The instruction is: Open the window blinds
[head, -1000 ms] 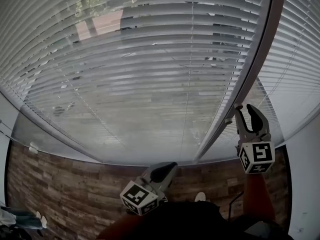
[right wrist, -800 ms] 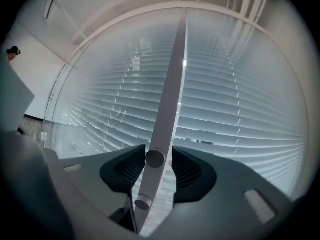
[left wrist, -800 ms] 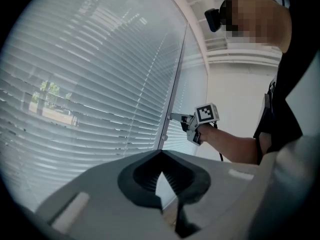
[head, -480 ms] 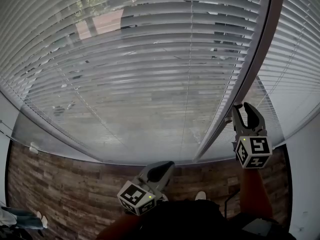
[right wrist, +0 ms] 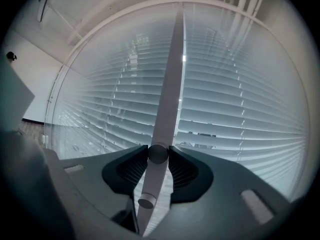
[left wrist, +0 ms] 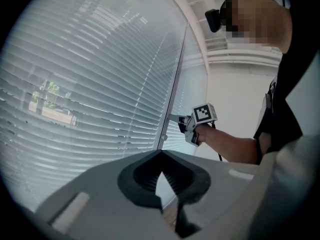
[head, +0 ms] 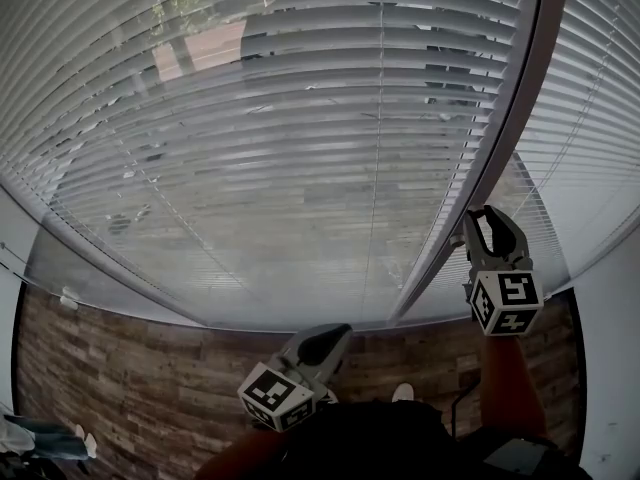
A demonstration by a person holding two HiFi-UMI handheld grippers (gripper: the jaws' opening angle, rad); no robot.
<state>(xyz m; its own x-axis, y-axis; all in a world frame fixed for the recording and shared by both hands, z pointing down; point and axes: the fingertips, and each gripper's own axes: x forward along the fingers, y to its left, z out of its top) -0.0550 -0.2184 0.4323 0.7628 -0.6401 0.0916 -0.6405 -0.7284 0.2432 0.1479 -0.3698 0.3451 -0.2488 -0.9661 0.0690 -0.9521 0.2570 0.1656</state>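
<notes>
Head view: the blinds hang with slats tilted half shut. The right gripper sits at the frame post, and the left gripper idles low, well apart.

Left gripper view: jaws together, empty.

Right gripper view: jaws just closed in, pinching the small round knob. A tip-only pinch could slip when rolled, and the second knob just below may snag.

right hand-held gripper: nudged up-left toward the window frame | jaws: just been closing, now pinching blind wand
</notes>
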